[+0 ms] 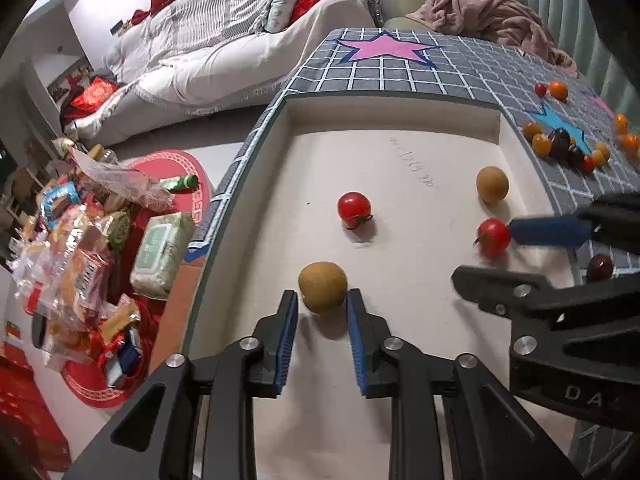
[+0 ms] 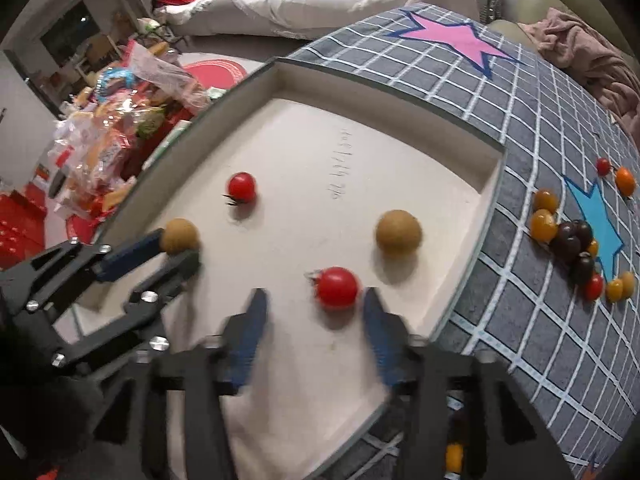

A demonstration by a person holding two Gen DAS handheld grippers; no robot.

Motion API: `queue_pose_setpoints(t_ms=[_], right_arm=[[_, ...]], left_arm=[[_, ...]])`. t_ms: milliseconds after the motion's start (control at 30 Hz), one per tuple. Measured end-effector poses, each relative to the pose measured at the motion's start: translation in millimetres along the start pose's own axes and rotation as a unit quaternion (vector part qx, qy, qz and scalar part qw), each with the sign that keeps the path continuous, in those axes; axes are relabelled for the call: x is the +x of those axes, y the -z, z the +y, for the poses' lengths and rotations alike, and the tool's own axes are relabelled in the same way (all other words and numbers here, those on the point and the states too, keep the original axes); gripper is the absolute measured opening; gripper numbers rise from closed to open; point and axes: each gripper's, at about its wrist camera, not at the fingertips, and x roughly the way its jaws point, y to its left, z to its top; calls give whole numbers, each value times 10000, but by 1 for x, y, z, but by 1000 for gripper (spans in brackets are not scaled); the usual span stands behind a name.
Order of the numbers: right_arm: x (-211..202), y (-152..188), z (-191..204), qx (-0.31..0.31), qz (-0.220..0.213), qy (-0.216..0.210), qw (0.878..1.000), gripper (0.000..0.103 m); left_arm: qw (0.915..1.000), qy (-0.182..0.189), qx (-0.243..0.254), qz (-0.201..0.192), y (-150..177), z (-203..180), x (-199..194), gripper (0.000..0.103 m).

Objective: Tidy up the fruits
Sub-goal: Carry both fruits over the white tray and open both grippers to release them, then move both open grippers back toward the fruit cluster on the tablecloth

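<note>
Sorting approx. a third done, judged from layout: four fruits inside white tray (image 1: 400, 120), big heap not yet moved. Two red tomatoes and two brown round fruits in tray; cluster of small orange, dark and red tomatoes (image 1: 564, 146) on grid cloth (image 1: 460, 68), right of frame, plus lone dark one (image 1: 600, 267) near right edge.

Left gripper (image 1: 322, 300), lower centre of left view: fingers close around near brown fruit (image 1: 322, 286), narrow gaps both sides, so released or nearly so; contact can't be confirmed. Fruit resting on tray floor.

Right gripper (image 2: 314, 312), lower centre of right view: fingers spread wide, near red tomato (image 2: 337, 286) lying between, closer to right finger, not clenched. Looks just set down; no grasp.

Second brown fruit (image 2: 398, 233) and second red tomato (image 2: 241, 186) loose in tray, apart.

View diffs: left view shows snack pile (image 1: 76, 240) on floor at left; right view shows orange fruit (image 2: 454, 454) tucked under gripper body, bottom right, hidden from left view. Right view blurred at fingers.
</note>
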Motion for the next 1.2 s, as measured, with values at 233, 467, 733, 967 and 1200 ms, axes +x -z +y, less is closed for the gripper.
queue_pose_setpoints(t_ms=[233,467,733,967,1200], right_arm=[[-19,3,1,61,-232,-143,9996,81],[-45,8,-17,358,-504,-72,9981,87],[-74,47,-73,931,-592,214,9937,87],[-87,96,-138,1436,-445,930,9842,87],[-88,127,-177,1837,-394,1087,9761,87]], left_arm=[[9996,130,-75,-244,4,2,-14,88],[9993,239,-155,-228,4,-3,-25,88],[9979,540,-33,-360,-2,-27,-48,88],[9926,983,471,-540,-11,-75,-73,88],[9868,1279,886,-438,-16,-127,-78,88]])
